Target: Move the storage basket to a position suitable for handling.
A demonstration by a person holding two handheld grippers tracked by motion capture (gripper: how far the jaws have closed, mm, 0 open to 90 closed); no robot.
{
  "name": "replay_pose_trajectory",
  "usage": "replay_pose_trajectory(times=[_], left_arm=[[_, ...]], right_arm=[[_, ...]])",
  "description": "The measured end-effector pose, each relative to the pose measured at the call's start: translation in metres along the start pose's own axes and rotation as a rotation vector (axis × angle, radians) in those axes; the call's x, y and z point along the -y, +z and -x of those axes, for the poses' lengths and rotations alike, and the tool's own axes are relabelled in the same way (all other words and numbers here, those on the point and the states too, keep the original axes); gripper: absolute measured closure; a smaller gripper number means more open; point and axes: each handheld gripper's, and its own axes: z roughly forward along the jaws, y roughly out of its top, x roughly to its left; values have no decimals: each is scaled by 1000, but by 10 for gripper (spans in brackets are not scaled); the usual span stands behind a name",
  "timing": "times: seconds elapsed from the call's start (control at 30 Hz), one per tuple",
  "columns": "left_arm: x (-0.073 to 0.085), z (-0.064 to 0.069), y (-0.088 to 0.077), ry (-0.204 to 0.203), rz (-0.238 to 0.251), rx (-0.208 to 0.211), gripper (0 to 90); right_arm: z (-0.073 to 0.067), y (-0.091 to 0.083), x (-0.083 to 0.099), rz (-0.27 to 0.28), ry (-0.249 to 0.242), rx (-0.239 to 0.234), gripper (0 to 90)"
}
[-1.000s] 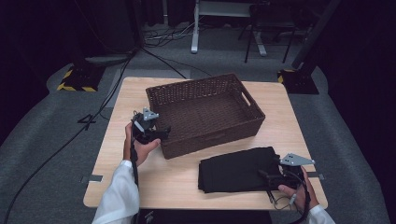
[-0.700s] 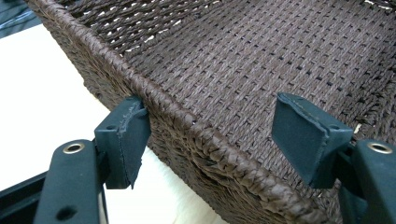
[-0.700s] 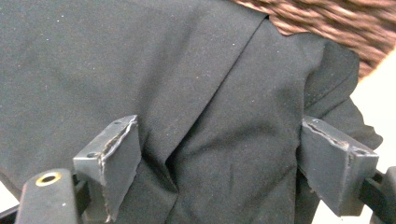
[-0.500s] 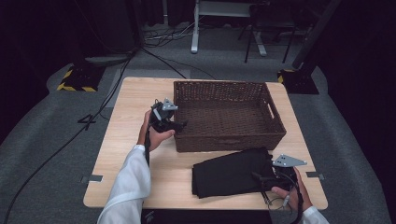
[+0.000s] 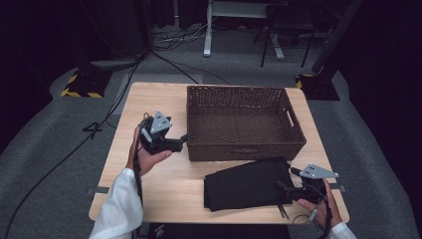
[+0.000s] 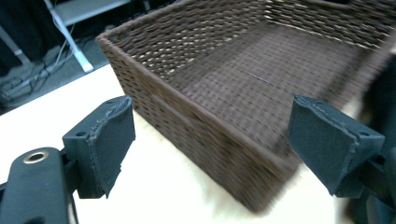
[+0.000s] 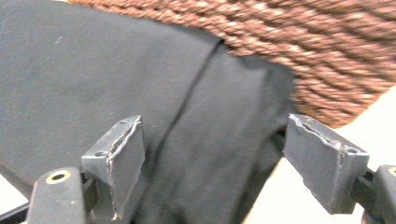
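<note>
Fingers (image 6: 112, 140) on the left gripper (image 5: 181, 143) have just been opening and stand wide, empty, at the basket's (image 5: 244, 149) left wall; it now sits square. Right gripper (image 5: 286, 188) gapes over the folded black cloth (image 5: 246, 183), near right on the desk (image 5: 154, 99). Stiff brown wicker; soft matte fabric.

Dark brown woven basket (image 5: 244, 122), black folded cloth (image 5: 247, 182), pale wood table (image 5: 149, 99) (grey carpet under it), white sleeves (image 5: 119, 209).
</note>
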Motion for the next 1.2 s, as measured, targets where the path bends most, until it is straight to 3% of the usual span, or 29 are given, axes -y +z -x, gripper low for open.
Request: replay_pose_trajectory(times=[0.13, 0.17, 0.2, 0.33, 0.43, 0.5, 0.6, 0.73, 0.77, 0.8, 0.87, 0.93, 1.0, 1.03, 1.1, 1.13, 1.17, 1.2], left_arm=[[23, 42, -7, 61, -34, 73, 157], [26, 47, -6, 67, -38, 84, 157], [33, 59, -2, 72, -56, 124, 157], [52, 92, 20, 95, -119, 213, 159], [58, 113, 42, 119, -187, 248, 161], [62, 119, 54, 110, -210, 251, 161], [67, 118, 67, 61, -236, 280, 157], [72, 118, 77, 69, -265, 300, 154], [74, 119, 80, 67, -281, 336, 153], [75, 120, 80, 72, -277, 343, 153], [76, 120, 81, 83, -270, 354, 150], [78, 117, 85, 67, -277, 345, 96], [78, 116, 87, 51, -288, 337, 4], [78, 114, 90, 38, -304, 354, 4], [77, 115, 90, 58, -300, 368, 3], [77, 115, 90, 58, -300, 368, 2], [78, 116, 90, 68, -301, 373, 2], [78, 116, 90, 68, -301, 373, 4]], right_arm=[[8, -7, -4, 8, 20, 9, 199], [10, -7, -5, 0, 19, 5, 194], [11, -6, -5, -3, 22, 7, 190], [16, 3, -6, -26, 34, -18, 184], [17, 13, -6, -51, 39, -32, 173], [16, 19, -5, -65, 52, -41, 151], [15, 31, -1, -101, 86, -83, 80], [17, 35, 1, -113, 92, -101, 45], [19, 37, 1, -118, 90, -99, 13], [19, 38, 1, -121, 87, -102, 4], [21, 40, 1, -121, 84, -105, 4], [24, 43, 0, -133, 93, -128, 2], [23, 45, -1, -135, 76, -141, 3], [23, 45, -1, -135, 76, -141, 3], [16, 48, -5, -153, 8, -174, 12], [16, 48, -5, -153, 8, -174, 12], [7, 49, -6, -150, -37, -186, 109], [7, 49, -6, -150, -37, -186, 109]])
